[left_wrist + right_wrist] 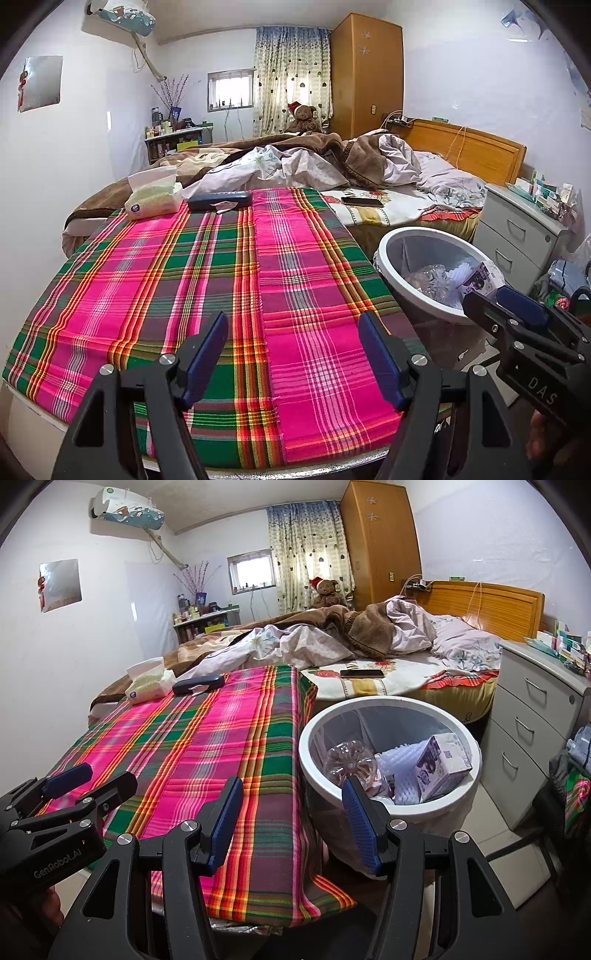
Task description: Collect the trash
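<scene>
While both hand-held grippers [291, 354] [291, 823] gape empty, the round white bin [388, 705] holds crinkled plastic.

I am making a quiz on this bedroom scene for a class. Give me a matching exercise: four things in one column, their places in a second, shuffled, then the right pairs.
Things:
1. clear plastic bottle
2. tissue pack
3. phone
4. teddy bear

Places:
A. on the plaid cloth, beside the dark case
B. far side of the bed, by the curtain
C. inside the white bin
D. on the floral sheet

Pairs: 1-C, 2-A, 3-D, 4-B
</scene>
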